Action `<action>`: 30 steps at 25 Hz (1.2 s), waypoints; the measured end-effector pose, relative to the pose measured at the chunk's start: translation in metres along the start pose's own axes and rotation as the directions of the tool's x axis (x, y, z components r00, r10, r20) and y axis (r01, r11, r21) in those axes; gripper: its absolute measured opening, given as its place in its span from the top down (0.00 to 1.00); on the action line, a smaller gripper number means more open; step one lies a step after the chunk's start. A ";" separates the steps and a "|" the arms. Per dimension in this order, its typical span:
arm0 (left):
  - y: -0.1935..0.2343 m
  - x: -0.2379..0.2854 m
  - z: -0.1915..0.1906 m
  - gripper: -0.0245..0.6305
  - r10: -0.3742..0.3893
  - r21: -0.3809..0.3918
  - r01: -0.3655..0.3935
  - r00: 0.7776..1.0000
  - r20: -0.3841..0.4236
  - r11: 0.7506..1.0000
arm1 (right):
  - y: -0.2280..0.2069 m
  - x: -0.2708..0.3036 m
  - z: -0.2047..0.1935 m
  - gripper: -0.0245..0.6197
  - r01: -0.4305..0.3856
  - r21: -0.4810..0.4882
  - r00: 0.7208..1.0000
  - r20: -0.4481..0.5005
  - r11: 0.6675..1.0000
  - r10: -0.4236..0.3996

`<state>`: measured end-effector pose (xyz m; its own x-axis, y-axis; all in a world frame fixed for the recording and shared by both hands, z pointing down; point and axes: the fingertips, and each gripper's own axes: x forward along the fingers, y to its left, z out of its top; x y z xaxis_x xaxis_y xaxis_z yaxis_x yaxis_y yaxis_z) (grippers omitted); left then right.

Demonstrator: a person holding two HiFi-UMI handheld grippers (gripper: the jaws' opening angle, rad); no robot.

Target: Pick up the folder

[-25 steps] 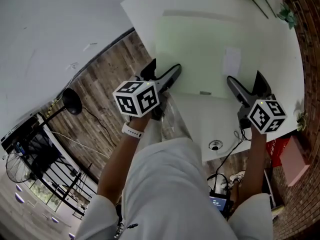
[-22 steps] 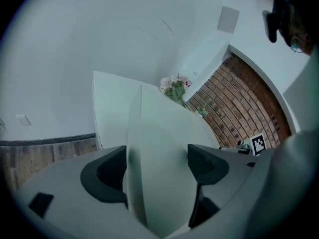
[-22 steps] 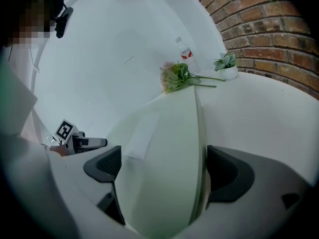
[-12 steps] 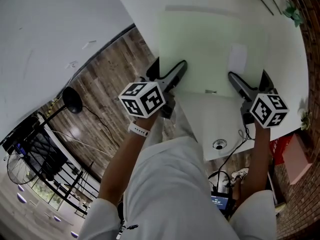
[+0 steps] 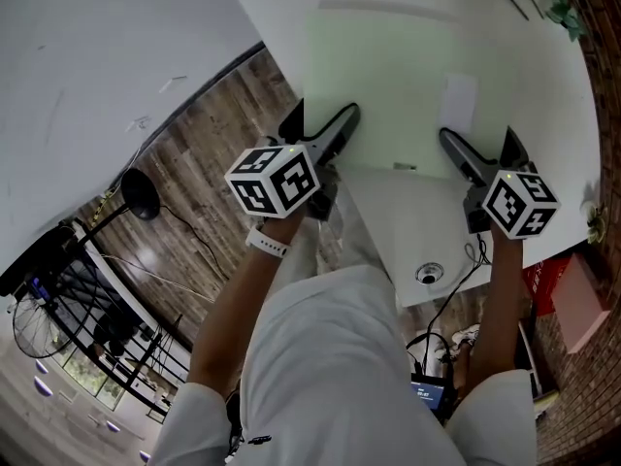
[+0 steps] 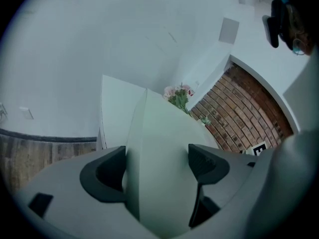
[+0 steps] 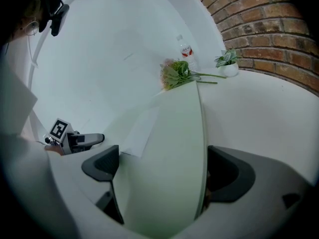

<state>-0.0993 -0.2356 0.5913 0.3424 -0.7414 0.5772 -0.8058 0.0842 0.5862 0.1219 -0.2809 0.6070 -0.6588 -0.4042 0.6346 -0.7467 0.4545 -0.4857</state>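
Grey jaws of the left gripper (image 5: 320, 126) stand wide apart and hold nothing. They straddle the left side of the folder (image 5: 388, 76) close to its near left corner, one jaw outside it by the left edge of the surface (image 5: 417, 216), the other over the green sheet. Whether the tips touch down I cannot tell. The folder, pale green and thin, lies flat along that left edge, its near side set back from the surface's near edge. The right gripper (image 5: 477, 144) mirrors this at the folder's right side: jaws spread wide, the folder's edge running between them, no pad pressing on it.

The step in hand looks like getting a first purchase on a sheet that lies flush. I judge that a straight squeeze from above would only skate over it. It seems better to roll each gripper so one jaw slips under the side edge, or to drag the folder toward an edge of the surface until it overhangs. Both should then close together and lift level so the sheet does not sag.

A white slip (image 5: 459, 100) on the folder's right half shows no legible text, nor does the small dark tab (image 5: 406, 166) at its near side. Beyond the far edge a bottle (image 7: 185, 50) has a red label too small to read.
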 end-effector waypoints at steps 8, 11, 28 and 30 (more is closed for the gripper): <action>-0.007 -0.023 0.010 0.39 -0.014 0.044 0.011 0.999 0.052 0.999 | 0.020 -0.013 0.006 0.11 -0.008 -0.030 0.999 0.050 1.000 0.009; -0.008 -0.031 0.011 0.39 -0.018 0.045 0.015 0.998 0.058 0.999 | 0.027 -0.017 0.006 0.11 -0.009 -0.035 0.998 0.056 0.999 0.010; -0.026 -0.097 0.029 0.39 -0.060 0.084 0.051 0.991 0.116 0.995 | 0.084 -0.059 0.014 0.11 -0.002 -0.070 0.992 0.126 0.998 0.011; -0.030 -0.102 0.032 0.39 -0.070 0.092 0.059 0.990 0.120 0.994 | 0.089 -0.065 0.017 0.11 0.004 -0.072 0.991 0.137 0.997 0.006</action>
<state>-0.1257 -0.1840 0.4965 0.3376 -0.8199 0.4624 -0.8252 -0.0215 0.5644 0.0968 -0.2274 0.5121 -0.6699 -0.5062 0.5431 -0.7405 0.5090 -0.4389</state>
